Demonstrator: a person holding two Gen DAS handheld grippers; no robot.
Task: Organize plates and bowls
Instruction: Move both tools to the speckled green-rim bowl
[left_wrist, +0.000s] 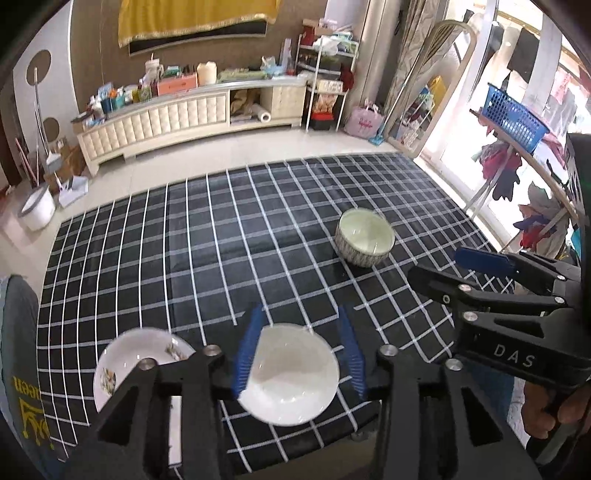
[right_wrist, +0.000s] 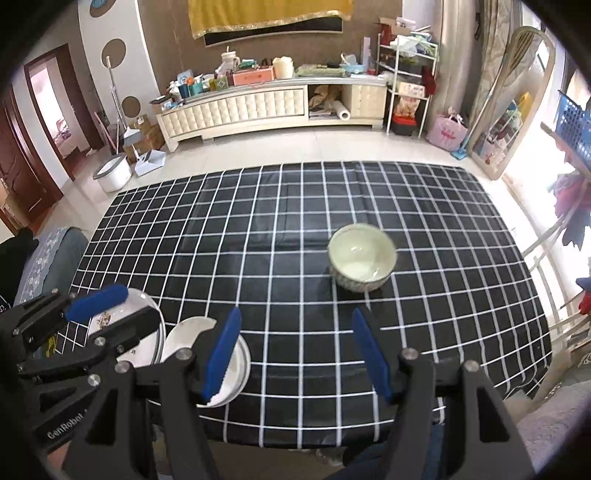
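Straddling white plate (left_wrist: 291, 373), left tool (left_wrist: 299, 350) wide apart, empty.

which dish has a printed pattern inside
The plate at the table's near left corner: floral prints inside. The white dish and the bowl are plain inside.

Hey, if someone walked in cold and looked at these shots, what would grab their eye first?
Probably the black-and-white checked tablecloth filling the middle. On it, a pale green bowl stands alone toward the right, while a plain white dish and a flower-printed plate sit at the near left edge. The open, blue-padded left gripper frames the white dish.
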